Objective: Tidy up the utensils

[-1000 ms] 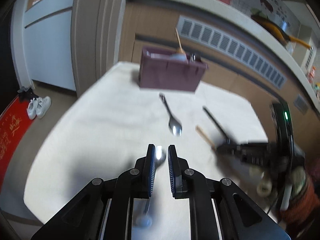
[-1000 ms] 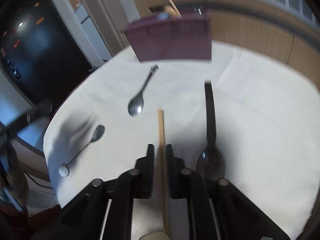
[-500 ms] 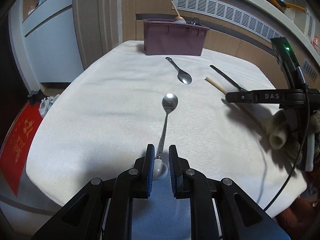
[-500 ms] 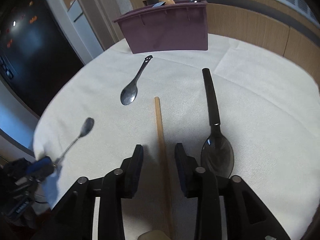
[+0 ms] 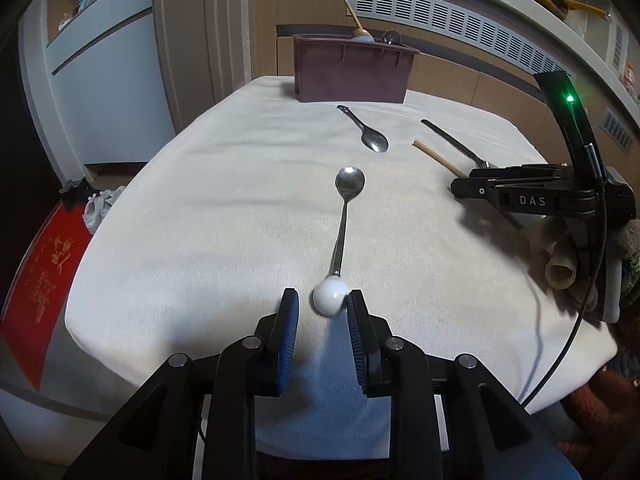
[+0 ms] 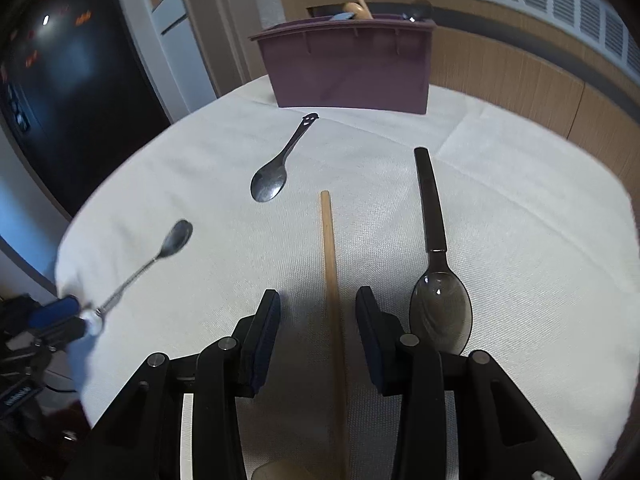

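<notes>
The left gripper (image 5: 322, 308) is being shown as a black frame of angled bars joined by round silver screws, its fingers (image 5: 289, 320) lined with ribbed blue pads. The right gripper (image 6: 318, 306) is being seen built alike, with darker pads. On its side, white letters "DAS" are being displayed, a green light is glowing, and a black cable (image 5: 560, 360) is being trailed behind.

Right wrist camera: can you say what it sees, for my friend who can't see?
The open right gripper straddles a wooden utensil handle lying on a white tablecloth, without gripping it. A black spoon lies beside it, and a purple bin stands behind.
</notes>
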Available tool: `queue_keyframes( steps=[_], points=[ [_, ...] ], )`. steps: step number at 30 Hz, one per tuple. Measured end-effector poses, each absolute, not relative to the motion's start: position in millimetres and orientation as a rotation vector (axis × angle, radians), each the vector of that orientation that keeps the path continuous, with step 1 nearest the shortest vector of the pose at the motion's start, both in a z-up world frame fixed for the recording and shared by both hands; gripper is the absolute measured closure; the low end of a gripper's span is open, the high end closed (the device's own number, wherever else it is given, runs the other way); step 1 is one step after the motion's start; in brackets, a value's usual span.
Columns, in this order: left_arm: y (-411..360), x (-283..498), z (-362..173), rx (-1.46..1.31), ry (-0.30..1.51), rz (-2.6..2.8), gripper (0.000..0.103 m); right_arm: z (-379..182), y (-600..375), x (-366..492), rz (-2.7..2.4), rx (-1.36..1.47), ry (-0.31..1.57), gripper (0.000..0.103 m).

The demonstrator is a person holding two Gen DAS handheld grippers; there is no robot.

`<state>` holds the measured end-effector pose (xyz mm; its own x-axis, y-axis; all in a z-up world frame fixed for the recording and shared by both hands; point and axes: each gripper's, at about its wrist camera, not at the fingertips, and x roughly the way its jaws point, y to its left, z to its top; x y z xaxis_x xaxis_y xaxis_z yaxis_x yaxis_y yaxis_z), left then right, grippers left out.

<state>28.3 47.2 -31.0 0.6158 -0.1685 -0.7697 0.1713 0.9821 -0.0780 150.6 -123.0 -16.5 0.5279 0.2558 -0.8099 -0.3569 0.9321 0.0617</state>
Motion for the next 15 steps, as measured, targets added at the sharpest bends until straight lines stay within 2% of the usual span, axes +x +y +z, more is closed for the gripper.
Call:
queue_keyframes(
  steps=[5, 11, 13, 14, 15],
  points=[
    [42.7, 36.4, -36.9, -0.002, 0.896, -0.188, 0.074, -16.9, -114.1, 142.7, 0.344, -0.215, 0.926, 0.062],
    [39.5, 47.6, -42.0, -0.016, 0.888, -0.164, 0.075, -14.9, -125.8, 147.0, 0.380, -0.141, 0.944, 0.062],
    [37.2, 50.8, -36.5, -0.002, 0.859, -0.166, 0.082, -12.1, -124.8, 149.8, 0.381, -0.139, 0.945, 0.069],
    [37.6, 52.1, -31.3, 0.004, 0.835, -0.162, 0.083, -10.9, -123.5, 151.6, 0.378, -0.143, 0.944, 0.078],
    [38.4, 54.2, -23.2, 0.009, 0.803, -0.156, 0.083, -9.5, -121.3, 156.4, 0.373, -0.159, 0.946, 0.082]
  ],
)
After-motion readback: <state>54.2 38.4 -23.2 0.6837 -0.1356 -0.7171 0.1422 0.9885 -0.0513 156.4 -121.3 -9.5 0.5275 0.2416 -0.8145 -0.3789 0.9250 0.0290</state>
